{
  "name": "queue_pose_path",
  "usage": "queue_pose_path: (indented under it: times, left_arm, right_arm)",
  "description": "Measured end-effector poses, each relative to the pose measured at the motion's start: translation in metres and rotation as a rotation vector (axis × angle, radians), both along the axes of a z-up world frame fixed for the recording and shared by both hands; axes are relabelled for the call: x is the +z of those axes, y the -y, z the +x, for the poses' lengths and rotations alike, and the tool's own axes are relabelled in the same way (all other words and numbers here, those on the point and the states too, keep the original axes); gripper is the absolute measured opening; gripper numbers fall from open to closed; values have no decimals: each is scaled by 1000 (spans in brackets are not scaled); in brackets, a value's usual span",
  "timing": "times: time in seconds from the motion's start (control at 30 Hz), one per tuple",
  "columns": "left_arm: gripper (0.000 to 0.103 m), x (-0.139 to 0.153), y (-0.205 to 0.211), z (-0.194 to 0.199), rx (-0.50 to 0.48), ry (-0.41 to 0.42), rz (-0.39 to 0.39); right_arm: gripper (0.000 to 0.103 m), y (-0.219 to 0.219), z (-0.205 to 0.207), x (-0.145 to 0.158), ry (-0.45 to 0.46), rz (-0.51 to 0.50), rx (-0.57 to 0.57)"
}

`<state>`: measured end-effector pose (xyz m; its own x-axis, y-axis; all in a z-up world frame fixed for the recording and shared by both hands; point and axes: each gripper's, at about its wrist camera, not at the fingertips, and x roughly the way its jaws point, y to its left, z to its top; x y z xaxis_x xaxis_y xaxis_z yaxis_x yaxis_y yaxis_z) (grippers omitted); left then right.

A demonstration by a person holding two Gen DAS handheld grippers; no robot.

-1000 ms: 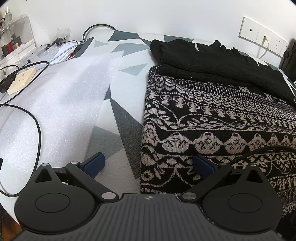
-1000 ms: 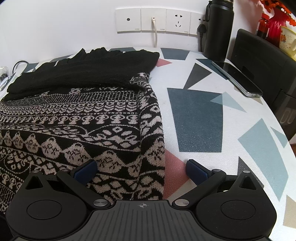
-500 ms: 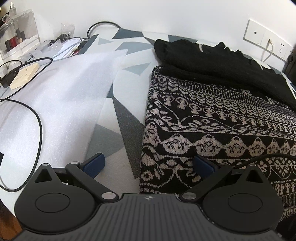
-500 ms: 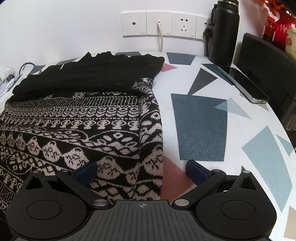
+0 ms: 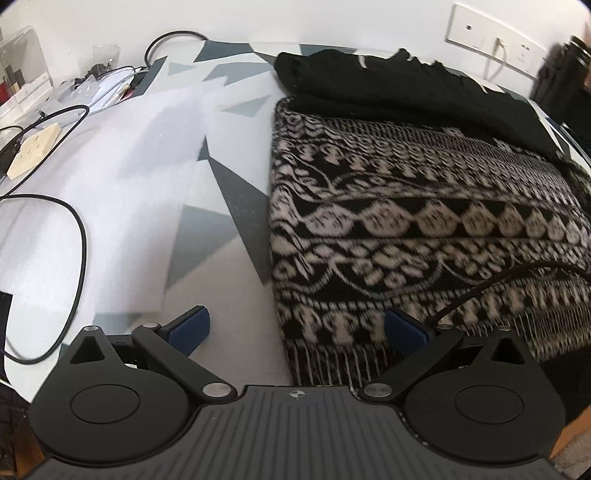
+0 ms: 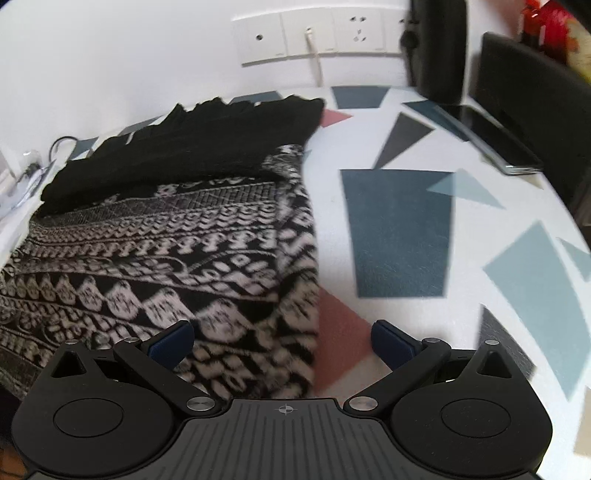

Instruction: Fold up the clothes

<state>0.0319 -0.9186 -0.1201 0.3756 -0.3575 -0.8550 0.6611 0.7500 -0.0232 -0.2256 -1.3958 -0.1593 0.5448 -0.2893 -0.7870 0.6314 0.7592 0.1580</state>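
Seen from your left wrist, your left gripper hangs with its blue pads spread wide and nothing between them, straddling the near left corner of the patterned knit garment, whose fringed hem lies just ahead of the gripper body. The garment lies flat on the table, a black garment across its far end, black cables looping at left. Seen from your right wrist, your right gripper is likewise spread and empty, one pad over the patterned knit garment, the other over bare table; the garment's right edge runs between them. The black garment lies beyond, wall sockets behind.
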Motion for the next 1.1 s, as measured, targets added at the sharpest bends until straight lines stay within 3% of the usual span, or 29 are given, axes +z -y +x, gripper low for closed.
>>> queue_pose_path:
  times: [0.07, 0.2, 0.3, 0.47, 0.63, 0.77, 0.93, 1.1]
  left_arm:
    - [103, -1, -4, -4, -7, 4, -11]
    - [103, -1, -8, -3, -54, 7, -29]
    - [100, 1, -17, -3, -110, -8, -45]
    - [70, 9, -40, -5, -183, -59, -109]
    - [71, 8, -36, 8, -176, -68, -147]
    - [81, 6, -20, 5, -196, -50, -128]
    - [81, 4, -14, -21, -267, -22, -84]
    - [81, 4, -19, -33, -229, -16, -69]
  right_arm:
    - [102, -7, -11, -2, -27, -55, -27]
    - [102, -11, -38, 3, -17, -29, -112]
    - [102, -22, -60, 14, -22, -71, -189]
    - [101, -55, -86, 23, 38, -52, -262]
    - [78, -84, -75, 11, 5, -37, -207]
    - [74, -94, -55, 6, -19, -67, -172]
    - [42, -98, -48, 9, -15, -75, -93]
    - [43, -91, -51, 9, -5, -56, -78]
